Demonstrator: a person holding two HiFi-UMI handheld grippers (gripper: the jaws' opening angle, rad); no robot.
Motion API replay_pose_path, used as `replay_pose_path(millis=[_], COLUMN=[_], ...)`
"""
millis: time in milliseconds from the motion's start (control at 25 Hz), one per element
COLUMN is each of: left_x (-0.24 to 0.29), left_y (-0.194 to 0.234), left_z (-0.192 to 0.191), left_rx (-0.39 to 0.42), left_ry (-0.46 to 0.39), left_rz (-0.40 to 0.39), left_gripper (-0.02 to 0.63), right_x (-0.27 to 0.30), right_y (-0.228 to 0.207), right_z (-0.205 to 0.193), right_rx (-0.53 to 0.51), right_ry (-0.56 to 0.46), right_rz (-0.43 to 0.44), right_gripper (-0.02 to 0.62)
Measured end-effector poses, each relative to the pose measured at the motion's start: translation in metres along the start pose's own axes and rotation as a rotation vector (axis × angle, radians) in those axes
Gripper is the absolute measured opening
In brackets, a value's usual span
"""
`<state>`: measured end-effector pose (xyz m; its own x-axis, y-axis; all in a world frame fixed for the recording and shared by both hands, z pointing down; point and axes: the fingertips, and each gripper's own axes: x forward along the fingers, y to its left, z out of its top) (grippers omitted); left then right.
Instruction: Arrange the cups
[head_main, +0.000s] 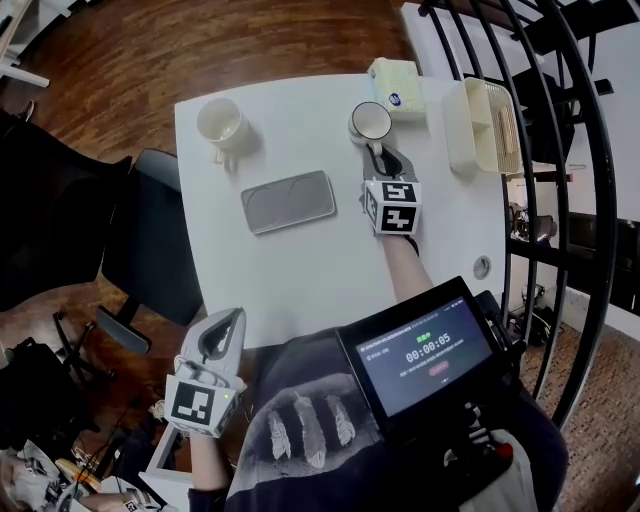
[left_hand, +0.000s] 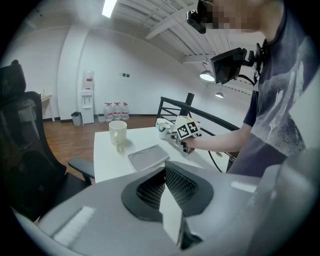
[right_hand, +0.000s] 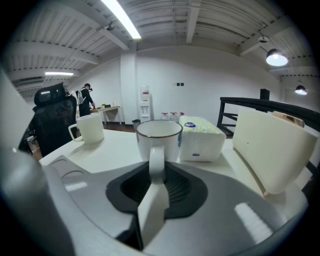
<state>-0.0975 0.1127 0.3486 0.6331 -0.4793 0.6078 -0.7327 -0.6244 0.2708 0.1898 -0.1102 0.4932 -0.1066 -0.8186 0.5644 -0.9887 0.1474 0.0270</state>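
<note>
On the white table a white cup with a dark rim stands at the back, its handle turned toward me. My right gripper is shut on that handle; in the right gripper view the handle sits pinched between the jaws, with the cup upright on the table. A plain cream mug stands at the back left. Between the two cups lies a grey two-hollow tray, with nothing in it. My left gripper hangs shut and holds nothing, off the table's near left edge.
A tissue pack lies just behind the dark-rimmed cup, and a white basket stands at the table's right edge. A black office chair is at the left, a black railing curves along the right. A timer screen hangs at my chest.
</note>
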Motion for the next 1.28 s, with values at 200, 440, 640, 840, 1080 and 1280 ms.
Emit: replay_pose_path(millis=[200,440,640,840,1080,1280], left_x=[0.001,0.002,0.003,0.004,0.003,0.005], left_y=[0.000,0.000,0.003,0.003,0.003,0.002], left_z=[0.000,-0.001,-0.002,-0.006,-0.006,-0.008], left_rx=[0.004,0.000,0.008,0.007,0.002,0.001], left_ry=[0.003,-0.013,-0.001,-0.011,-0.009,-0.013], left_rz=[0.000,-0.010,-0.016,-0.027,-0.020,-0.019], left_gripper=[0.015,0.015,0.015,0.015,0.015,0.015], right_x=[-0.001,-0.012,-0.020,-0.030,-0.038,-0.045], right_y=[-0.001,-0.002,0.001,0.006,0.009,0.014], right_z=[-0.001,0.003,0.001,0.002,0.004,0.007], right_rx=[-0.025,-0.049,-0.046,-0.033,-0.029,-0.037], right_ry=[0.002,-0.029,-0.043,-0.079,-0.093,-0.110], right_rz=[0.026,0.099,0.165,0.201,0.236,0.275], right_gripper=[0.069,0.064,0.063,0.061,0.061,0.061])
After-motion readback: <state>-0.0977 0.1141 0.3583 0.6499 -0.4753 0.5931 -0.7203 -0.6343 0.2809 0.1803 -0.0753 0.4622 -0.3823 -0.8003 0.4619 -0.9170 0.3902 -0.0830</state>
